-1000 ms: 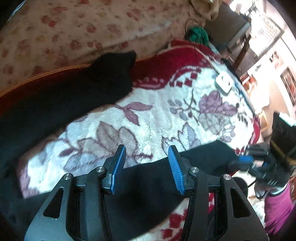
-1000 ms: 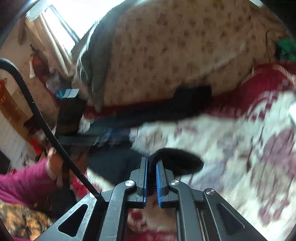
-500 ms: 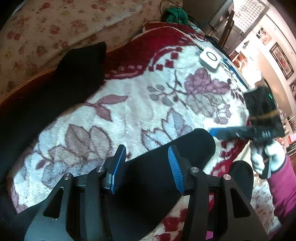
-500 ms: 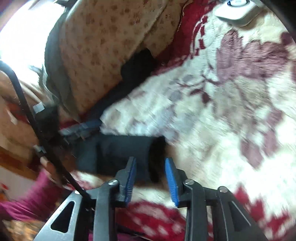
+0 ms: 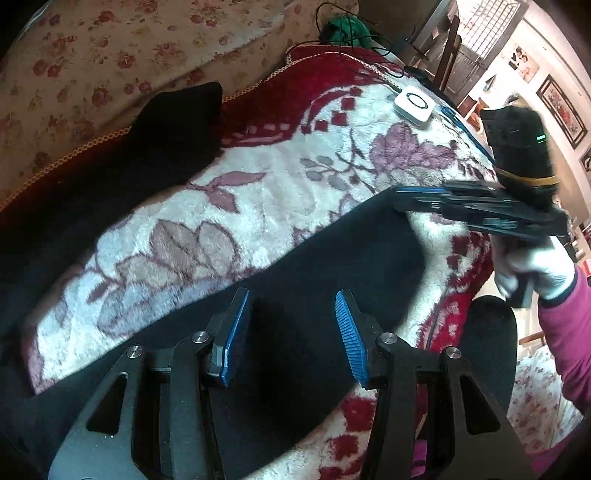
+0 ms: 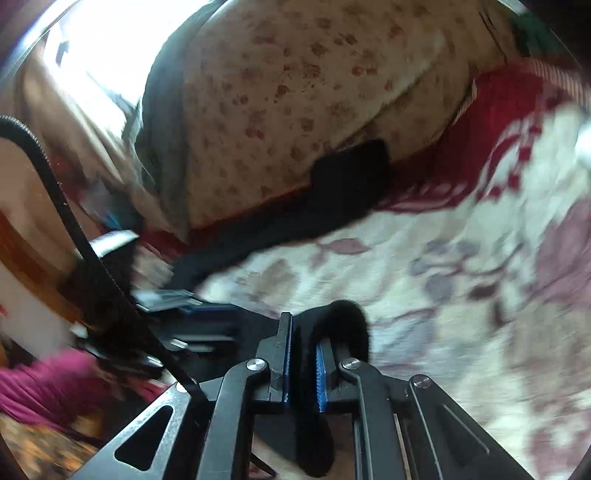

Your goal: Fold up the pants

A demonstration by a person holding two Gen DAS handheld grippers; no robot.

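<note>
Open stretch of floral blanket [image 5: 280, 192] between the two black pants [image 5: 332, 258] legs, hemmed by the flowered pillow [image 5: 110, 55] behind and a white puck [image 5: 413, 105] near the far edge.

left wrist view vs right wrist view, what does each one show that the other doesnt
Only the left wrist view shows the white device on the blanket, the green bundle, the gloved hand carrying the right gripper, and the left gripper open above the pants. Only the right wrist view shows the bright window and black cloth pinched between the right gripper's pads. Both show the black pants, the floral blanket and the flowered bedding.
</note>
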